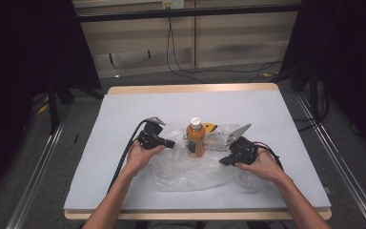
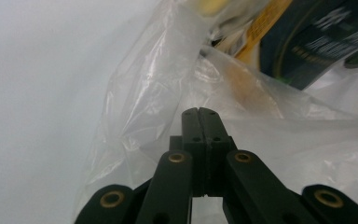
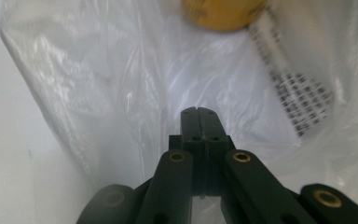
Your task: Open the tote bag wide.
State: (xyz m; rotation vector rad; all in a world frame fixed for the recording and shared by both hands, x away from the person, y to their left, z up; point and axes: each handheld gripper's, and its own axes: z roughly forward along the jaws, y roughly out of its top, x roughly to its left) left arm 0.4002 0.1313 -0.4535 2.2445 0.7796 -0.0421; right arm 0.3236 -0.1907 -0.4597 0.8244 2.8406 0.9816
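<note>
A crumpled clear plastic bag lies in the middle of the table mat. An orange bottle with a white cap stands upright at the bag's far side. My left gripper is at the bag's left edge, pointing towards the bottle. In the left gripper view its jaws are shut, tips against the bag's film. My right gripper is over the bag's right part. Its jaws are shut above the film, with the bottle's orange body blurred beyond. I see no film pinched in either.
A yellow packet and a dark printed pack lie behind the bottle, partly under plastic. The pale mat covers a wooden table. Cables run on the floor beyond, with dark stands on both sides.
</note>
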